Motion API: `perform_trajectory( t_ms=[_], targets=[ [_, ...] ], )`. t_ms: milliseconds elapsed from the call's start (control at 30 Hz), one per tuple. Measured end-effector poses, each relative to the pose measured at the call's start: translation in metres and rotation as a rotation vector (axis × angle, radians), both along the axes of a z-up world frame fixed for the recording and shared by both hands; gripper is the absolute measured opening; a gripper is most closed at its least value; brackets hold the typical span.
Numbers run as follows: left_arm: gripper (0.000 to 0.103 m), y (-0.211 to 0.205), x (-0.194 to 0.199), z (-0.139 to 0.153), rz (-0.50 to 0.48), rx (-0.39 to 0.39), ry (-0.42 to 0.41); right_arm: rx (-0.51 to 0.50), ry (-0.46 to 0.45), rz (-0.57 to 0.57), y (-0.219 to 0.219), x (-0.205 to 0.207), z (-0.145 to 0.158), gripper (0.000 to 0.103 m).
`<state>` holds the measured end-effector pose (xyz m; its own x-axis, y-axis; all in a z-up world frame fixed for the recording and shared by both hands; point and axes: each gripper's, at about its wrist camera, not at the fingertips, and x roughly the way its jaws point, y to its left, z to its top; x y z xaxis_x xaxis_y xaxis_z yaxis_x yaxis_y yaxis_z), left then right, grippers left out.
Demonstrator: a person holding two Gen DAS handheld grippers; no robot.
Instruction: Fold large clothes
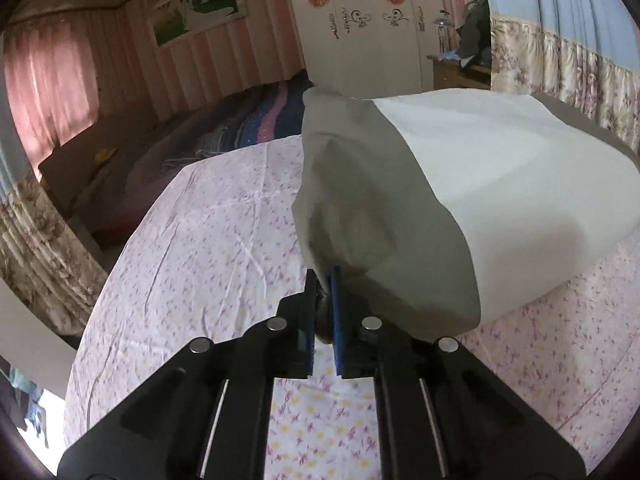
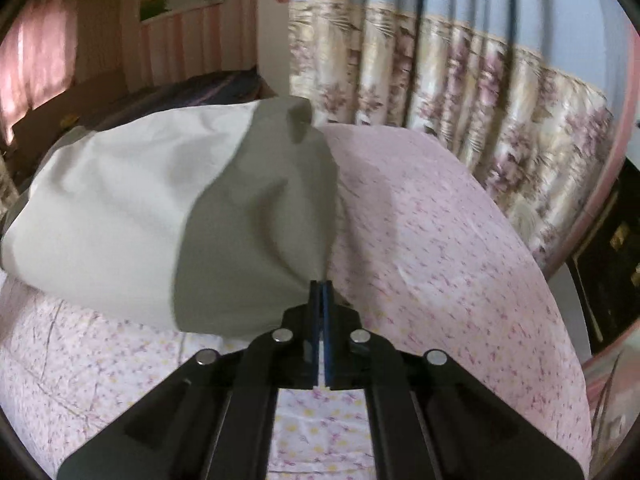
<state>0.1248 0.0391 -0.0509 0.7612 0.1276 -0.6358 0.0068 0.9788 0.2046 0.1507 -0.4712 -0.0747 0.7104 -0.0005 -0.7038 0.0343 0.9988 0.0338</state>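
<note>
A large garment (image 1: 460,184) in white with grey side panels hangs stretched above a bed. My left gripper (image 1: 326,276) is shut on the garment's grey left edge, where the cloth bunches between the blue pads. In the right wrist view the same garment (image 2: 132,216) spreads to the left, and my right gripper (image 2: 321,283) is shut on its grey right edge. The cloth is lifted off the bed between the two grippers. Its far side is hidden behind the raised fold.
Under the garment lies a pink floral bedsheet (image 1: 192,248), seen also as the bedsheet (image 2: 460,248). A dark striped blanket (image 1: 260,124) lies at the far end. Flowered curtains (image 2: 460,88) hang at the right, and a white wardrobe (image 1: 360,32) stands behind.
</note>
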Motion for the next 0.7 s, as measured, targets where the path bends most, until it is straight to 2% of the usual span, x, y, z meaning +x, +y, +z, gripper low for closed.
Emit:
perform_trajectory(
  t_ms=[67,100,133,167,200,233,267,300,367,467,533,600,700],
  targets=[
    [0.006,0.001,-0.005,-0.002,0.015,-0.023,0.018,0.019,0.009,0.019,-0.002,-0.003,-0.001,0.000],
    [0.008,0.000,-0.008,-0.002,0.017,-0.020,0.015,0.006,-0.015,0.011,-0.002,-0.009,0.003,0.001],
    [0.009,0.000,-0.010,-0.002,0.020,-0.018,0.019,-0.014,-0.026,-0.012,-0.004,-0.014,0.008,0.006],
    [0.015,0.002,-0.014,0.000,0.034,-0.023,0.031,-0.004,-0.032,-0.020,-0.008,-0.017,0.012,0.008],
    [0.023,0.005,-0.020,0.004,0.050,-0.033,0.030,0.027,-0.040,-0.023,-0.012,-0.023,0.022,0.034],
    [0.036,0.008,-0.025,0.010,0.065,-0.044,0.021,0.038,-0.061,-0.031,-0.013,-0.028,0.031,0.073],
    [0.066,0.012,-0.031,0.022,0.080,-0.062,0.003,0.043,-0.097,-0.036,-0.012,-0.033,0.043,0.083],
    [0.084,0.013,-0.037,0.036,0.084,-0.090,-0.038,0.055,-0.129,-0.017,-0.006,-0.037,0.056,0.083],
    [0.094,0.001,-0.039,0.057,0.053,-0.110,-0.075,0.085,-0.135,0.033,0.013,-0.035,0.071,0.085],
    [0.100,-0.032,-0.021,0.066,-0.033,-0.153,-0.044,0.134,-0.080,0.147,0.064,-0.018,0.075,0.092],
    [0.100,-0.061,0.005,0.057,-0.067,-0.137,0.015,0.070,-0.025,0.208,0.107,0.001,0.065,0.092],
    [0.100,-0.081,0.027,0.048,-0.078,-0.120,0.042,0.044,0.030,0.252,0.139,0.021,0.051,0.092],
    [0.100,-0.101,0.066,0.031,-0.070,-0.110,0.128,0.029,0.110,0.248,0.160,0.055,0.027,0.094]
  ],
)
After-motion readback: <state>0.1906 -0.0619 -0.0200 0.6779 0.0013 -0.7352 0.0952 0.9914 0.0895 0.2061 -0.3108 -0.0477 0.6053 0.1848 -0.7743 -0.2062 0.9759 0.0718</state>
